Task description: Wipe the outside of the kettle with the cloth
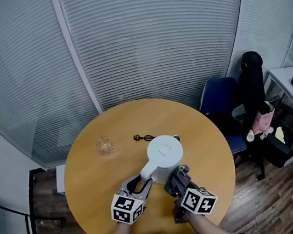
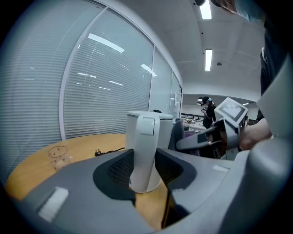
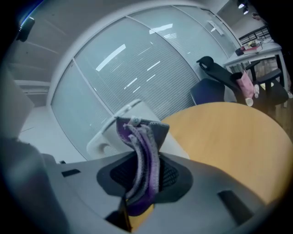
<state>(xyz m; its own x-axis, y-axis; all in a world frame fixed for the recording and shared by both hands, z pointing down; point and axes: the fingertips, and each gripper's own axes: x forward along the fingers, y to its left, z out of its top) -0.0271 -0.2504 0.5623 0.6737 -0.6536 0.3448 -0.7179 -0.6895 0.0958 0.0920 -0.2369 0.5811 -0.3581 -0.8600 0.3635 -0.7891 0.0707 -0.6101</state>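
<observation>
A white kettle (image 1: 165, 156) stands on the round wooden table (image 1: 90, 178), lid shut, handle (image 1: 147, 172) pointing toward me. My left gripper (image 1: 140, 186) is shut on the kettle handle (image 2: 145, 151), which stands upright between its pads. The right gripper (image 1: 178, 181) is shut on a folded purple and grey cloth (image 3: 143, 160). That cloth (image 1: 182, 175) lies against the kettle's near right side. In the right gripper view the white kettle (image 3: 123, 123) sits tilted just behind the cloth.
A small clear glass (image 1: 104, 145) stands on the table's left. The kettle's black cord and plug (image 1: 141, 138) lie behind it. A blue chair (image 1: 218, 99) and a black chair (image 1: 252, 85) stand past the table's right edge, with window blinds behind.
</observation>
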